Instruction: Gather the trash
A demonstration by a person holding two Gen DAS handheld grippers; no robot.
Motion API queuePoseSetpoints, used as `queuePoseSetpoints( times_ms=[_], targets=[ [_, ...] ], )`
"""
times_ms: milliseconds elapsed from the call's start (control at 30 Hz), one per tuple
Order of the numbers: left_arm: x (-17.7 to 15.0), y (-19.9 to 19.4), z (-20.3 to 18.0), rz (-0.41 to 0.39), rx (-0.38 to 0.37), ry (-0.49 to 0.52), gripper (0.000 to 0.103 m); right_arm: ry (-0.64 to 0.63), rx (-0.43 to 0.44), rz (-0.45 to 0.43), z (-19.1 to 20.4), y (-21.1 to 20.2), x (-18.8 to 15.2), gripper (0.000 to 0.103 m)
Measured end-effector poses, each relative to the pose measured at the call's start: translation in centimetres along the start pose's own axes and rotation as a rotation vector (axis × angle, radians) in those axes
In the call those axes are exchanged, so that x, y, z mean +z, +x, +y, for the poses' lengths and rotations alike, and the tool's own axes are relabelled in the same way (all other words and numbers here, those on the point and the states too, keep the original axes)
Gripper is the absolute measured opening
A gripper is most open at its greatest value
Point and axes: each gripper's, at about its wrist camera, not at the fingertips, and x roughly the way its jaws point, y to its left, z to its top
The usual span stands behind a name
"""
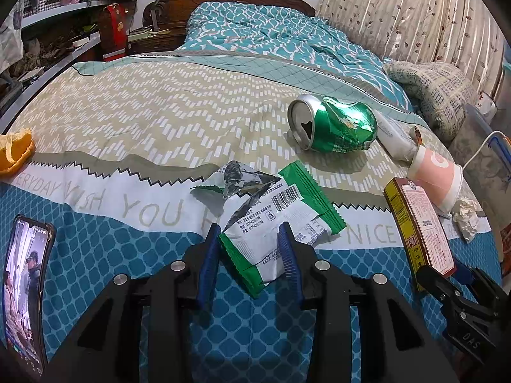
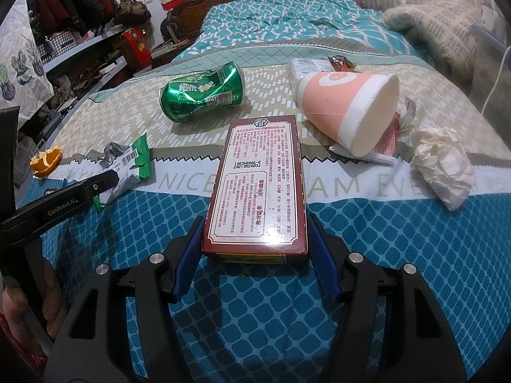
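A torn green and white snack wrapper [image 1: 274,217] lies on the bedspread between the blue pads of my left gripper [image 1: 249,228], which stands open around its near end. My right gripper [image 2: 255,220] is shut on the near end of a dark red printed box [image 2: 258,175]. The box [image 1: 418,226] and the right gripper [image 1: 460,274] also show at the right of the left wrist view. Beyond lie a dented green can [image 1: 335,127], a tipped pink paper cup [image 2: 345,108], a crumpled white tissue [image 2: 444,166] and an orange peel [image 1: 16,153].
A phone [image 1: 25,290] with a lit screen lies at the near left of the bed. A white tube [image 1: 392,140] and small wrappers sit behind the cup. A patterned pillow [image 1: 440,95] is at the right, and cluttered shelves [image 2: 80,48] stand left of the bed.
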Motion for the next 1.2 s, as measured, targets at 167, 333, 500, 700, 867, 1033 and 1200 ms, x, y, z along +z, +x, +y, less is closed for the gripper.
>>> queuePoseSetpoints(
  times_ms=[167, 333, 500, 700, 867, 1033, 1200],
  targets=[
    [0.1, 0.0, 0.1, 0.000, -0.002, 0.001, 0.036, 0.000, -0.001, 0.000, 0.0, 0.0, 0.0, 0.064],
    [0.0, -0.2, 0.1, -0.002, -0.007, -0.003, 0.047, -0.001, -0.003, 0.000, 0.0, 0.0, 0.0, 0.064],
    [0.0, -0.3, 0.5, -0.008, -0.026, -0.025, 0.073, -0.011, -0.012, 0.004, 0.0, 0.0, 0.2, 0.065],
    [0.2, -0.5, 1.1, -0.013, -0.106, -0.060, 0.094, -0.087, -0.046, 0.032, 1.6, 0.6, 0.2, 0.084],
    [0.5, 0.3, 0.6, 0.024, -0.088, -0.067, 0.094, -0.056, -0.023, 0.028, 0.7, 0.8, 0.8, 0.083],
    [0.1, 0.8, -2.9, 0.031, 0.070, 0.100, 0.044, -0.071, 0.008, 0.021, -0.3, 0.0, 0.5, 0.062],
    [-1.5, -0.8, -5.0, 0.028, -0.007, 0.114, 0.011, -0.001, 0.187, 0.030, -2.6, -3.0, -1.3, 0.062]
  ],
)
